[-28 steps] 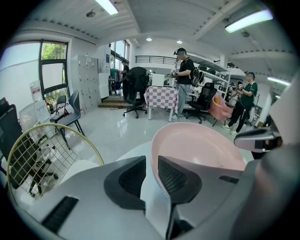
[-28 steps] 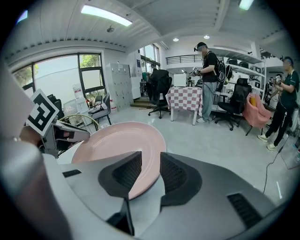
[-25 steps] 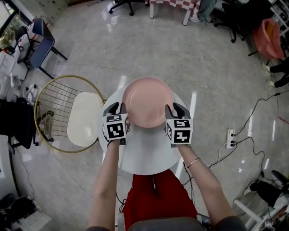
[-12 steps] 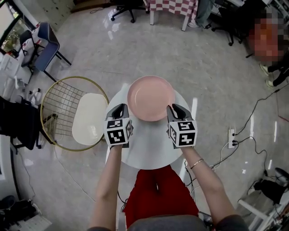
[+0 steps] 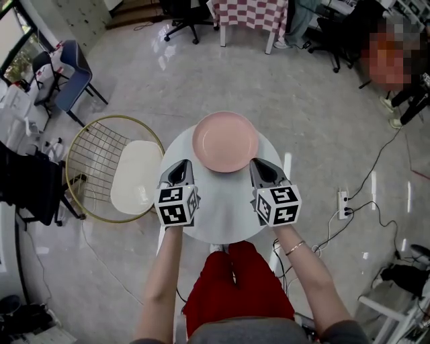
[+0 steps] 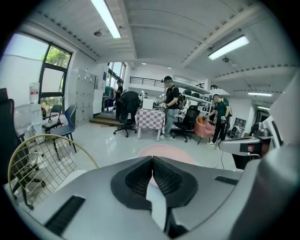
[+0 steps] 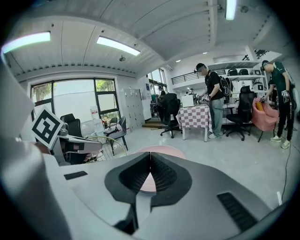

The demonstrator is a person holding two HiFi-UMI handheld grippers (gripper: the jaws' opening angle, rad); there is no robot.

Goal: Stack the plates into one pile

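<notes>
A pink plate lies on the far part of the round white table; whether other plates lie under it I cannot tell. My left gripper hovers just near-left of the plate, shut with nothing in it. My right gripper hovers just near-right of the plate, also shut and empty. Both stand clear of the plate's rim. In the left gripper view the plate shows beyond the shut jaws. In the right gripper view the plate lies ahead of the shut jaws.
A chair with a gold wire back and a white seat stands left of the table. A checkered table and office chairs are at the back. Cables and a power strip lie on the floor at right. People stand far off.
Both grippers drew back toward me from the plate's sides and closed. The plate stays on the table.
</notes>
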